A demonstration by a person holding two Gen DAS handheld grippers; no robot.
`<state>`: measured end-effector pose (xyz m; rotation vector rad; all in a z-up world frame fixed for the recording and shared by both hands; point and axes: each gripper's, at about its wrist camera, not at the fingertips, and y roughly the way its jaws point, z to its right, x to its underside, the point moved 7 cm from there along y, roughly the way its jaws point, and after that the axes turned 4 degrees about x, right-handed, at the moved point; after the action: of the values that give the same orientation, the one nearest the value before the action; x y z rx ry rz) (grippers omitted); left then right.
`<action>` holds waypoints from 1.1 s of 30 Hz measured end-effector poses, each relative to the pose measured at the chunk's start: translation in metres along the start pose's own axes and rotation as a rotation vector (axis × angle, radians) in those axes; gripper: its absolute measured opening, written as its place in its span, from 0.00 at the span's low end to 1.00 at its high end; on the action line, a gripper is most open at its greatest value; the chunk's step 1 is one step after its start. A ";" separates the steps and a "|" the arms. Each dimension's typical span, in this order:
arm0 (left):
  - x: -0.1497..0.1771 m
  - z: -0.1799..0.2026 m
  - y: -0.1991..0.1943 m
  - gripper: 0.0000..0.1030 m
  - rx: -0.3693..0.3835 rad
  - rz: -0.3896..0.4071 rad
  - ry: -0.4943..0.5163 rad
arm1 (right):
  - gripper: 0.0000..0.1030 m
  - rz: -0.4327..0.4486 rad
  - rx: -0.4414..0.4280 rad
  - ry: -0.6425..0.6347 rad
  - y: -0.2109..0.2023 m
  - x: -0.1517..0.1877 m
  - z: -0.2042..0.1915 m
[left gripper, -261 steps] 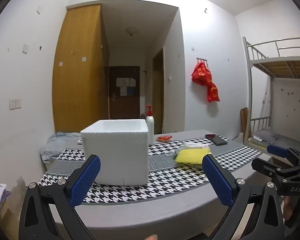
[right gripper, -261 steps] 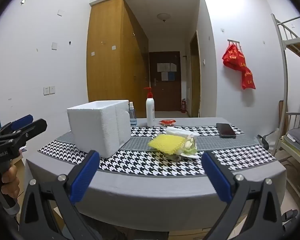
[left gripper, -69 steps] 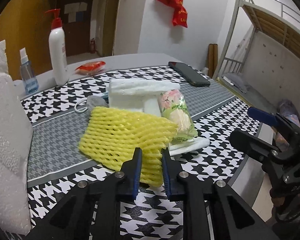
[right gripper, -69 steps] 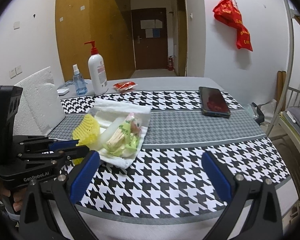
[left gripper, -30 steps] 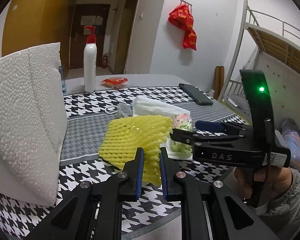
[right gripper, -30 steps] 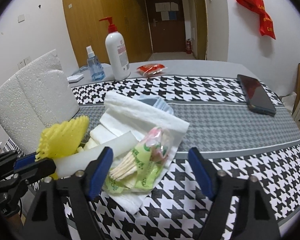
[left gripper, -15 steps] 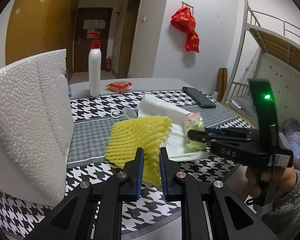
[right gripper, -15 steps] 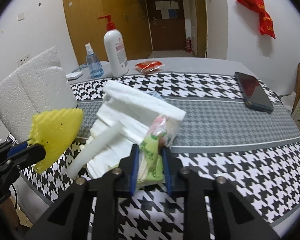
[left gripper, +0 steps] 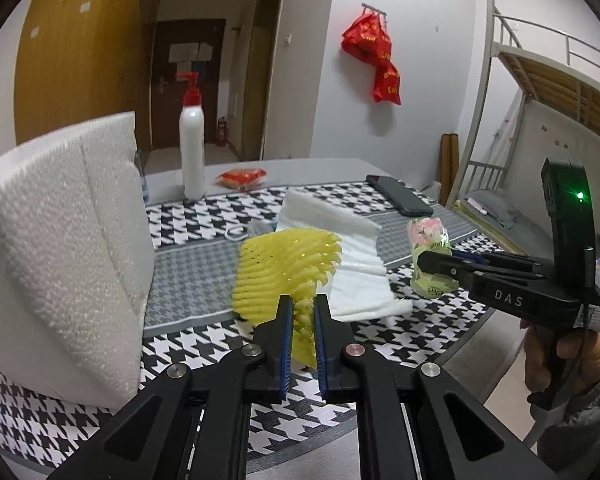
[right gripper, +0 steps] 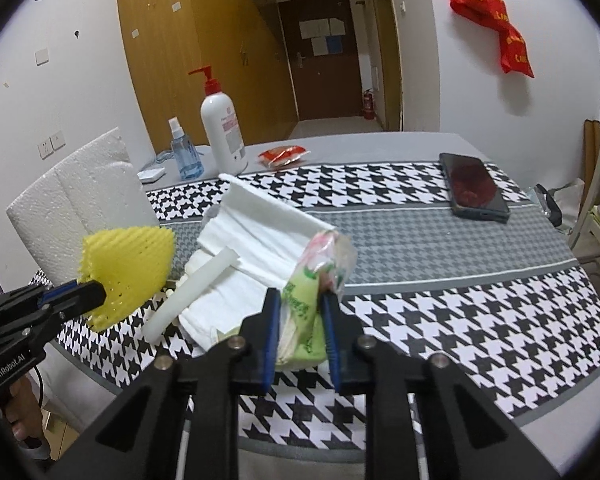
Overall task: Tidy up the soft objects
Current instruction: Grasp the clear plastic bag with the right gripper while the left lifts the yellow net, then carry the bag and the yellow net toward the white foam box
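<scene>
**Two grips, two soft things lifted at the near edge**

While the left hand-held gripper (left gripper: 303, 320) stands nearly closed, pinching the lower edge of a yellow foam net (left gripper: 284, 268), the right hand-held gripper (right gripper: 300, 312) clamps a green and pink plastic packet (right gripper: 312, 276) between its blue pads, its jaws having just been closing on it. Both soft things hang clear of the surface (right gripper: 440, 240) above its near edge, the net toward the left corner and the packet nearer the middle. The surface is a grey table laid with bands of black-and-white houndstooth cloth.

Between the two held things, a folded white foam sheet (right gripper: 260, 236) lies on the cloth, with a white foam tube (right gripper: 192, 292) resting across its near left corner, one end pointing at the surface's near edge. A white foam box (left gripper: 60, 248) stands at the left edge, just beside the net as the left wrist camera sees it.

Along the far edge stand a white pump bottle (right gripper: 222, 128) with a red top and a small blue spray bottle (right gripper: 184, 152), close together, with a red snack packet (right gripper: 284, 154) to their right. A dark phone (right gripper: 474, 188) lies flat toward the far right corner. A person's hand (left gripper: 556, 356) grips the right tool's handle, a grey sleeve at the wrist, beyond the right edge.
</scene>
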<state>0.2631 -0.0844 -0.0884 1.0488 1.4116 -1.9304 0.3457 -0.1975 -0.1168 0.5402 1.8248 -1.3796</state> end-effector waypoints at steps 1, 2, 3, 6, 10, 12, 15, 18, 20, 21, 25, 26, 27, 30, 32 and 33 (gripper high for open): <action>-0.002 0.001 -0.002 0.11 -0.006 0.006 0.005 | 0.24 0.007 -0.002 0.000 -0.002 -0.001 0.000; -0.003 0.001 -0.003 0.11 -0.008 0.010 0.008 | 0.24 0.013 -0.002 0.001 -0.005 -0.001 0.000; -0.004 0.002 -0.005 0.11 -0.008 0.015 0.011 | 0.24 0.022 -0.001 0.002 -0.009 -0.002 0.000; -0.008 0.006 -0.010 0.11 -0.009 0.025 0.029 | 0.24 0.047 0.002 0.005 -0.021 -0.003 0.001; -0.016 0.013 -0.020 0.10 -0.006 0.052 0.056 | 0.24 0.082 0.011 0.016 -0.036 -0.005 0.003; -0.020 0.015 -0.024 0.10 -0.011 0.065 0.071 | 0.24 0.100 0.019 0.010 -0.042 -0.006 0.002; -0.026 0.017 -0.032 0.10 -0.010 0.086 0.084 | 0.24 0.125 0.019 0.017 -0.053 -0.007 0.001; -0.031 0.017 -0.041 0.10 -0.009 0.109 0.096 | 0.24 0.155 0.019 0.026 -0.065 -0.009 -0.003; -0.035 0.018 -0.049 0.10 -0.013 0.129 0.111 | 0.24 0.172 0.020 0.026 -0.071 -0.010 -0.005; -0.036 0.018 -0.052 0.10 -0.015 0.137 0.116 | 0.24 0.180 0.021 0.026 -0.074 -0.011 -0.007; -0.043 0.016 -0.068 0.10 -0.027 0.178 0.135 | 0.24 0.223 0.027 0.024 -0.088 -0.015 -0.014; -0.044 0.016 -0.071 0.10 -0.026 0.184 0.138 | 0.24 0.234 0.026 0.025 -0.092 -0.017 -0.017; -0.045 0.015 -0.074 0.10 -0.027 0.194 0.139 | 0.24 0.242 0.026 0.023 -0.095 -0.018 -0.019; -0.049 0.013 -0.085 0.10 -0.030 0.221 0.149 | 0.24 0.274 0.026 0.011 -0.107 -0.022 -0.028; -0.053 0.010 -0.090 0.10 -0.036 0.236 0.153 | 0.24 0.293 0.023 0.008 -0.114 -0.023 -0.033; -0.054 0.009 -0.093 0.10 -0.038 0.245 0.154 | 0.24 0.301 0.024 0.006 -0.117 -0.024 -0.036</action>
<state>0.2186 -0.0645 0.0082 1.3103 1.3253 -1.6722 0.2643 -0.1994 -0.0221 0.7970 1.6542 -1.1963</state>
